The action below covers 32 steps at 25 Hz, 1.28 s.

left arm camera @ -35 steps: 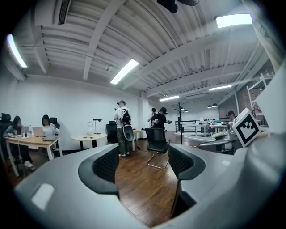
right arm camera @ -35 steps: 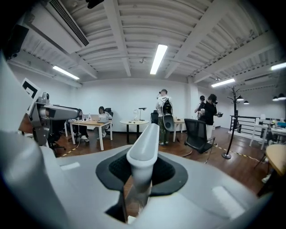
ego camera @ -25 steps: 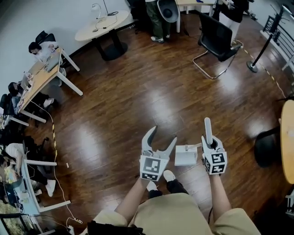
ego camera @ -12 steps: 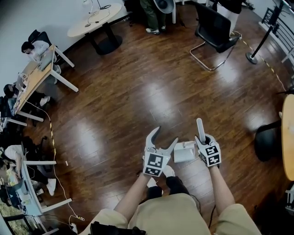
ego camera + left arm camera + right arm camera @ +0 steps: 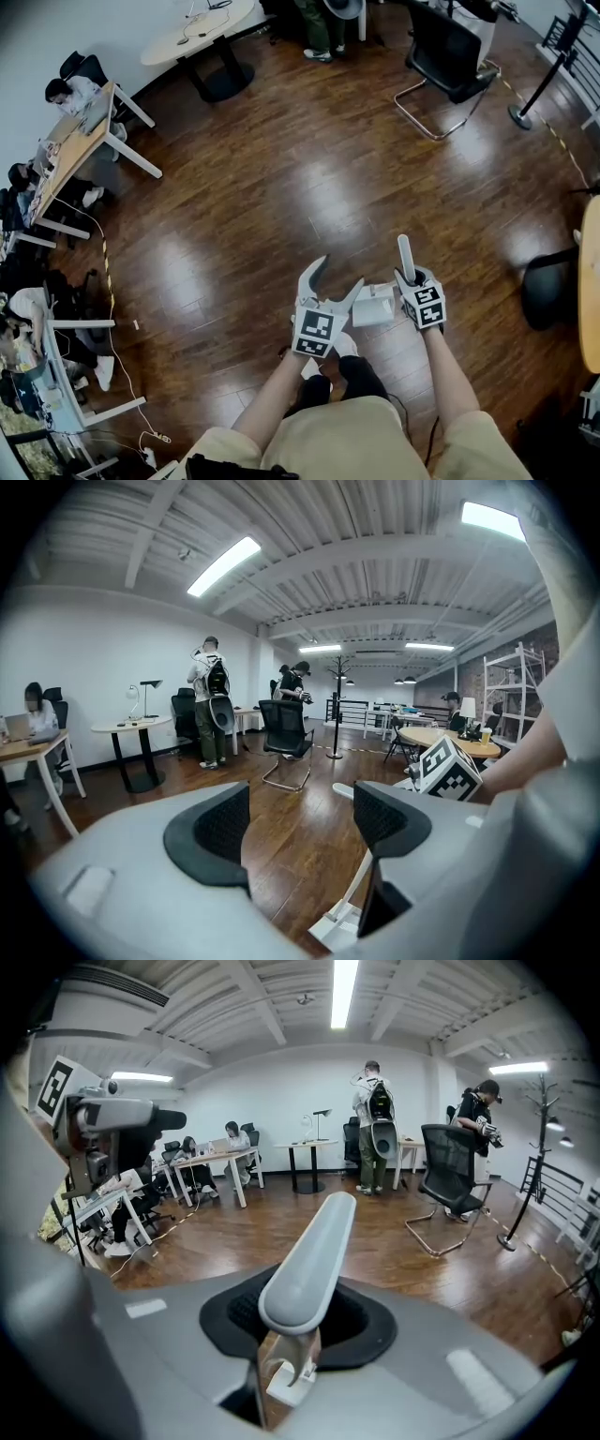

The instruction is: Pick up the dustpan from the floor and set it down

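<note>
The dustpan point(image 5: 375, 306) is white with a long grey handle point(image 5: 405, 255) that stands upright. My right gripper point(image 5: 410, 278) is shut on that handle low down. In the right gripper view the handle point(image 5: 309, 1260) rises between the jaws of my right gripper point(image 5: 298, 1324), and the pan's white clip point(image 5: 289, 1382) shows below. My left gripper point(image 5: 339, 274) is open just left of the pan, with nothing between its pads. In the left gripper view the gap of my left gripper point(image 5: 300, 822) frames bare floor, with the pan's white edge point(image 5: 339, 924) at lower right. I cannot tell whether the pan touches the floor.
Dark wooden floor point(image 5: 309, 178) spreads ahead. A black cantilever chair point(image 5: 448, 58) and a round table point(image 5: 199, 36) stand at the back. Desks with seated people point(image 5: 80, 141) line the left. A stanchion point(image 5: 523, 114) and a dark stool point(image 5: 546, 292) are on the right.
Both grippers have sunk toward the floor, the right one carrying the dustpan down with it. The left gripper stays open beside the pan.
</note>
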Motion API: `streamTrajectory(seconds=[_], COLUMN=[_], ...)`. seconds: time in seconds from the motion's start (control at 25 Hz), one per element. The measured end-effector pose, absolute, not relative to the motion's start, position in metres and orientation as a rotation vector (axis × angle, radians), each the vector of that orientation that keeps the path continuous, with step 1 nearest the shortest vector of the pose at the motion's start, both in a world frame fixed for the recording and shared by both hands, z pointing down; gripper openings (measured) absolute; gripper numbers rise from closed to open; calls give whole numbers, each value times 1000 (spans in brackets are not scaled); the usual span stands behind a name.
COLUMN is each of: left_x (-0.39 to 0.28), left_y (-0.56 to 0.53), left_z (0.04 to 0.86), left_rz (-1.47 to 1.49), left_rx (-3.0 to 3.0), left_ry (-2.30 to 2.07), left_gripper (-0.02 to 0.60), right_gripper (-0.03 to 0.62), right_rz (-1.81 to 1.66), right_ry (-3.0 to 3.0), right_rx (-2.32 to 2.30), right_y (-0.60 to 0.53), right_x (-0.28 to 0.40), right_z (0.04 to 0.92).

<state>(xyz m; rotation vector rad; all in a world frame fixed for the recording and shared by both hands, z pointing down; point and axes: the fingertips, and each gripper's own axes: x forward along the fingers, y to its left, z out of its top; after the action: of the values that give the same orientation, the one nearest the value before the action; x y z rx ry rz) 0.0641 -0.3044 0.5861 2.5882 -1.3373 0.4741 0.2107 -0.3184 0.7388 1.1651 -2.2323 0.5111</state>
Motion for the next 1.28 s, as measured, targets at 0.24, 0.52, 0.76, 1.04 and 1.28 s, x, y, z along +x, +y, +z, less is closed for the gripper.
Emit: streamTrajectory(seconds=[0.24, 0.52, 0.76, 1.04, 1.28], left_x=[60, 52, 34, 26, 22], left_y=[-298, -291, -286, -289, -288], left_z=[593, 590, 601, 599, 601], left_rz=[470, 479, 495, 493, 496], left_rx=[2551, 2529, 2490, 2474, 2471], left_ry=[-1359, -1389, -1423, -1451, -1450], left_gripper=[330, 328, 328, 328, 328], right_gripper=[103, 109, 111, 117, 140], right_rz=[573, 645, 667, 686, 729], right_ry=[-2225, -2211, -2200, -2199, -2199], right_rx=[1256, 1339, 1376, 1395, 1434], right_y=[-338, -370, -387, -398, -397], right_x=[207, 214, 206, 204, 207], right_z=[748, 752, 763, 762, 763])
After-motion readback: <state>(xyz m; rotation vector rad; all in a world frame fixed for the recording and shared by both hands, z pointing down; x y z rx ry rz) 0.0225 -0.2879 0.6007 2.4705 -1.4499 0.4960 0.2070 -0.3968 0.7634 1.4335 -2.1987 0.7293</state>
